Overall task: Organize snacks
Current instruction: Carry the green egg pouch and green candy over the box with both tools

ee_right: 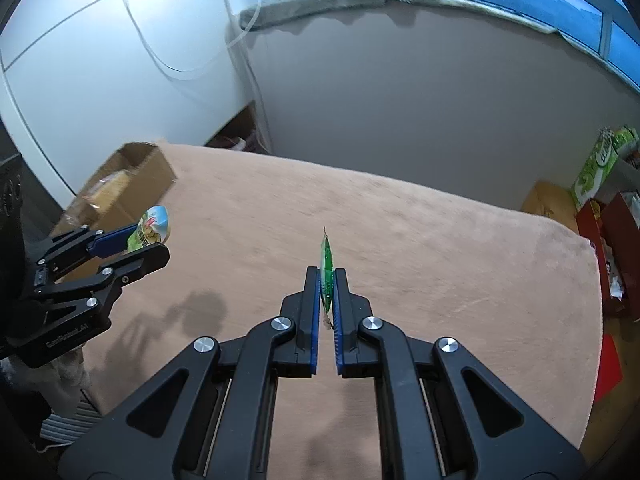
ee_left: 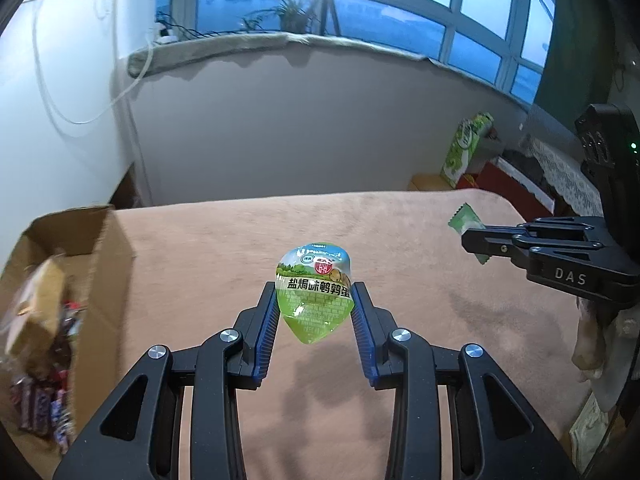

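Observation:
My left gripper (ee_left: 314, 294) is shut on a green quail-egg snack pack (ee_left: 314, 292), held above the pink-brown cloth-covered table (ee_left: 224, 248). The same pack (ee_right: 154, 232) shows at the left of the right wrist view, between the left gripper's fingers (ee_right: 150, 242). My right gripper (ee_right: 327, 276) is shut on a thin green sachet (ee_right: 327, 258), seen edge-on and lifted off the cloth. In the left wrist view that sachet (ee_left: 466, 222) sticks out of the right gripper (ee_left: 474, 242) at the right.
An open cardboard box (ee_left: 68, 264) holding several snack packs stands at the table's left end, and appears again as the box (ee_right: 124, 184) in the right wrist view. Green and red cartons (ee_right: 600, 184) sit beyond the table's right edge. A wall and window sill lie behind.

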